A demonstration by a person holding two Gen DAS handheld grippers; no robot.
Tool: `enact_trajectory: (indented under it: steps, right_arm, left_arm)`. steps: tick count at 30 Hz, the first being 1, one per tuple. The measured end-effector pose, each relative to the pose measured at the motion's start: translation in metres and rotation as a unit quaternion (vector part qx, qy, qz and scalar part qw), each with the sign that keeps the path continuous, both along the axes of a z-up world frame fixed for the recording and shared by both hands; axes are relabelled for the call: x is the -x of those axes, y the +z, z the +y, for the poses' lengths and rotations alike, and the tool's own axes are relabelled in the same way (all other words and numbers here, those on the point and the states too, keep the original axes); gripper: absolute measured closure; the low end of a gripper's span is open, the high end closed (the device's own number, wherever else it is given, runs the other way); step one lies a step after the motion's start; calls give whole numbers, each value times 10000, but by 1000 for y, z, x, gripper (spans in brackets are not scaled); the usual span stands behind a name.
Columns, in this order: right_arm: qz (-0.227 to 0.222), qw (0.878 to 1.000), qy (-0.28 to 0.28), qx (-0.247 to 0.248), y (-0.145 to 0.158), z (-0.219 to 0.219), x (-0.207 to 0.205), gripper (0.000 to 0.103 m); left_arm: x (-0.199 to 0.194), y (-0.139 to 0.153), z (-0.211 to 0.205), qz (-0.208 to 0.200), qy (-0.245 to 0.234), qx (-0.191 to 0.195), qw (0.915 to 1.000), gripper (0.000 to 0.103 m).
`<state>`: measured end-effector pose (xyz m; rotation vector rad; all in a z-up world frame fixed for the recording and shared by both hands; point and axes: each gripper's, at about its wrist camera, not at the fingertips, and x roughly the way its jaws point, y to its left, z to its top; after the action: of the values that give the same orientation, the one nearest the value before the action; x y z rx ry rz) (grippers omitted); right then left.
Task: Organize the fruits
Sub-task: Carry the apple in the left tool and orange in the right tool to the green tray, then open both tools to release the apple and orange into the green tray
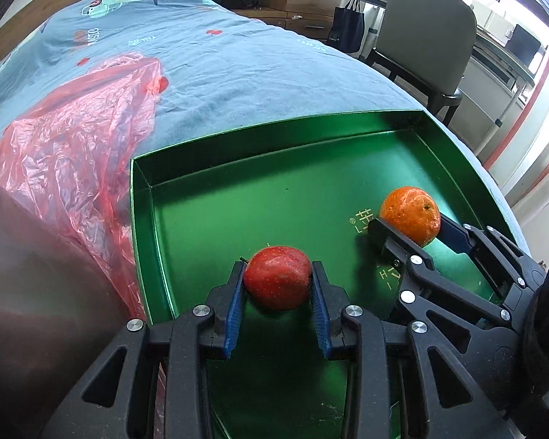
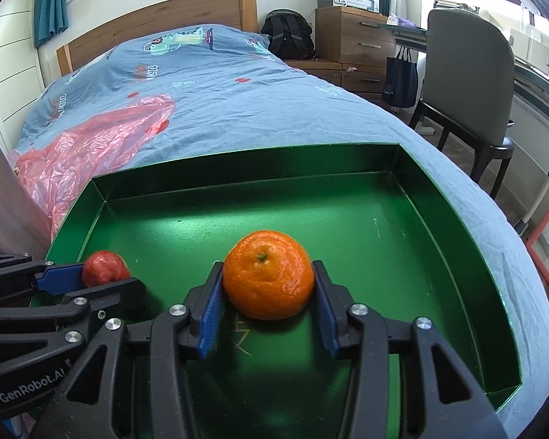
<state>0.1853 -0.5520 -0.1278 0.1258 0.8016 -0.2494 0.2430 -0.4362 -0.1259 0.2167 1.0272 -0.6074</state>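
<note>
Left-wrist view showed the left tool (image 1: 278, 285) nearest the lens, its black linkage arms ending in blue ribbed pads clenched on a small round red apple (image 1: 277, 277) speckled with pale dots, one pad pressed to each side of it. That apple sat low over the near part of a shallow green metallic rectangular tray (image 1: 238, 197), a dark shadow directly beneath it; whether it touched the floor of the tray could not be told. Just to the right, the right tool (image 1: 410, 225) reached in from the lower right with a round orange mandarin (image 1: 410, 215) between its pads, above some gold printed characters on the tray floor. From the right-wrist view, the mandarin (image 2: 269, 274) had its green stem end turned toward the camera, and both blue pads of the right tool (image 2: 269, 281) touched its sides, so the fruit was gripped. Left of it in that view, the apple (image 2: 104, 267) showed partly behind the left tool's black finger. Beyond the tray, a crumpled translucent red plastic bag (image 1: 73, 139) lay on the blue patterned bedsheet (image 2: 238, 102), touching the tray's left wall. Farther off stood a grey padded chair (image 2: 468, 84) and a wooden chest of drawers (image 2: 355, 40).
</note>
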Motion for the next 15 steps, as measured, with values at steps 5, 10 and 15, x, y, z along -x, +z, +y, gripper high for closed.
enact_trajectory:
  steps: [5,10,15]
  right_arm:
    - [15,10000,2,78,0,2,0,31]
    - [41,9999,3,164,0,3,0,31]
    - [-7,9999,-9,164,1,4,2,28]
  left_arm:
    - [2,-1,-3,-127,2,-138,9998,74]
    - [4,-2,-6,-272,-20,-286,9992,74]
    - [10,0,-5,-363,-37,-360,9987,73]
